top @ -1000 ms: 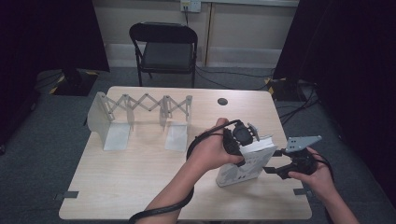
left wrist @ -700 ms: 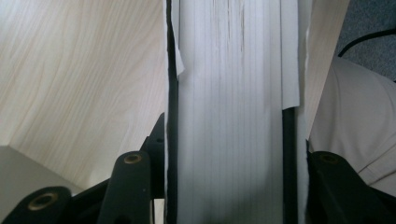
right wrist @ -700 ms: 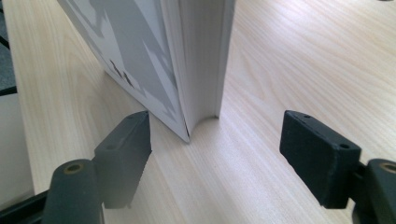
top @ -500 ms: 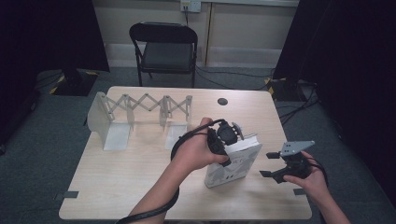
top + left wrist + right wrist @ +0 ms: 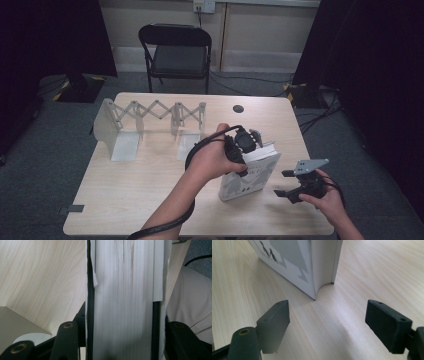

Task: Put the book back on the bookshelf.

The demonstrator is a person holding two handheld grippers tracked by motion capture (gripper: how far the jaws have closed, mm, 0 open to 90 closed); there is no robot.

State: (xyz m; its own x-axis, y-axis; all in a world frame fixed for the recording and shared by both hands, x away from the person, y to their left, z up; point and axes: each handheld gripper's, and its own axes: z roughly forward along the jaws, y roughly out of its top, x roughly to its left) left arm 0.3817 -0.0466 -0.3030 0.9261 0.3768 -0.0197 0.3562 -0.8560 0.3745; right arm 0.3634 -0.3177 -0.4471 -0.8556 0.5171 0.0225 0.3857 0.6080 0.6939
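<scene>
A white hardback book (image 5: 248, 176) with a grey cover picture stands upright on the pale wooden table (image 5: 125, 200), right of centre. My left gripper (image 5: 246, 154) comes down on its top edge and is shut on it. In the left gripper view the page block (image 5: 122, 290) sits between the two black jaws, which press on both covers. My right gripper (image 5: 283, 183) hovers low over the table to the book's right, apart from it. Its jaws have just been opening and hold nothing. In the right gripper view the book's lower corner (image 5: 312, 282) stands just ahead of the open gripper (image 5: 327, 312).
A white expanding rack (image 5: 150, 114) with upright end plates stands at the table's back left. A small dark round disc (image 5: 238, 108) lies near the back edge. A black folding chair (image 5: 175, 50) stands behind the table. Cables run over the floor at the right.
The left hand has carried the book a little leftward and stood it straighter on the table. The right gripper has drawn away from the book's right edge, sunk lower, and spread its jaws.
</scene>
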